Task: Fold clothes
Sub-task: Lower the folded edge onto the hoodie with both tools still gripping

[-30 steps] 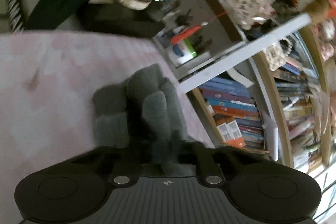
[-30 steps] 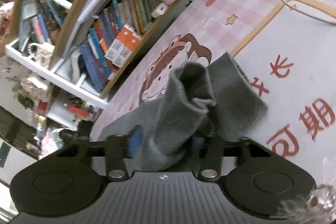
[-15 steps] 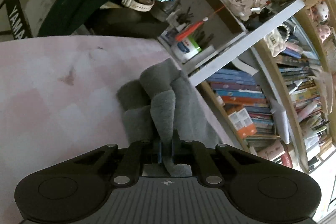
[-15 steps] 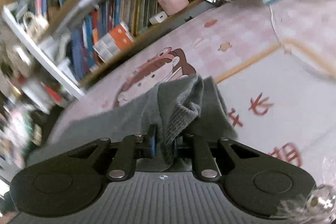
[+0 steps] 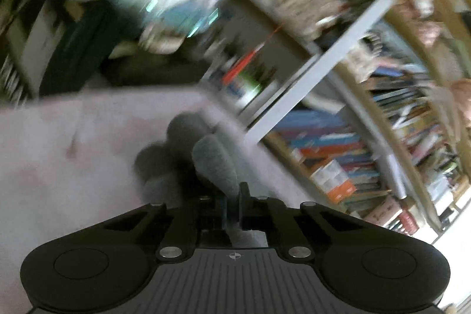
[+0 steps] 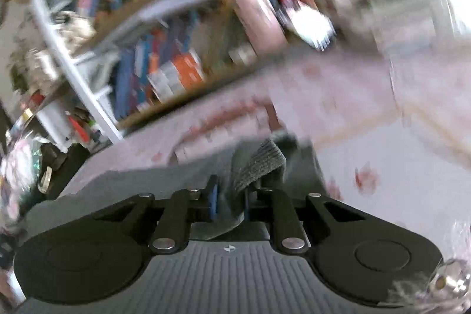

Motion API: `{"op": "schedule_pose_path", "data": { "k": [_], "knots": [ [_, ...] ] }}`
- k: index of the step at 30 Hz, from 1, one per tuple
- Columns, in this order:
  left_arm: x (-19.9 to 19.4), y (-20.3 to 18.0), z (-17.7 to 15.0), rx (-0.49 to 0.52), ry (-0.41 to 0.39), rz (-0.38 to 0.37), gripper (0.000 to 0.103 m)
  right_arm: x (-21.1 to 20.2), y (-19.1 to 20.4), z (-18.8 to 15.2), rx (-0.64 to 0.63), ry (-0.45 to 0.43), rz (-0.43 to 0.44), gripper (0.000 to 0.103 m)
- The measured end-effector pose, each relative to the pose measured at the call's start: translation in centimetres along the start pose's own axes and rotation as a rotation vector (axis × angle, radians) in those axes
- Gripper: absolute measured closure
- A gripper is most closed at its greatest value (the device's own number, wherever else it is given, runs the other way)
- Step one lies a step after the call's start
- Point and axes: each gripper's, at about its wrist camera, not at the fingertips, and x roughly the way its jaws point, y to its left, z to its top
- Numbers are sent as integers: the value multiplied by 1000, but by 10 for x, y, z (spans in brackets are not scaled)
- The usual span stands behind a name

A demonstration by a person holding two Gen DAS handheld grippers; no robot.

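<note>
both sets of fingers are clenched on the grey fleecy garment [image 5: 215, 164]: left gripper [image 5: 232, 203] pinches one bunched end, right gripper [image 6: 231, 200] a ribbed edge [image 6: 262, 164]. the cloth runs forward from each onto the pink-patterned worktop [image 6: 382, 167], near the bookshelf [image 5: 338, 155].

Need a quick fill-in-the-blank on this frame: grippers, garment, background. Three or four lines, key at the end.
1. Both the left gripper and the right gripper are shut on a ____ garment.
2. The garment lies on a surface coloured ____.
3. The shelves behind are packed mainly with ____.

Missing words: grey; pink; books
</note>
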Motion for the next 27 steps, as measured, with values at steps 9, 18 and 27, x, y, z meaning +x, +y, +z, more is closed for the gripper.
{"op": "schedule_pose_path", "data": {
  "k": [9, 18, 27],
  "knots": [
    [8, 16, -4, -27, 119, 99, 94, 18, -10, -12, -18, 112, -101, 85],
    [-25, 6, 6, 80, -6, 194, 35, -4, -3, -12, -58, 32, -161, 53],
    [-6, 19, 0, 2, 2, 276, 29, -10, -1, -16, -96, 19, -186, 34]
  ]
}}
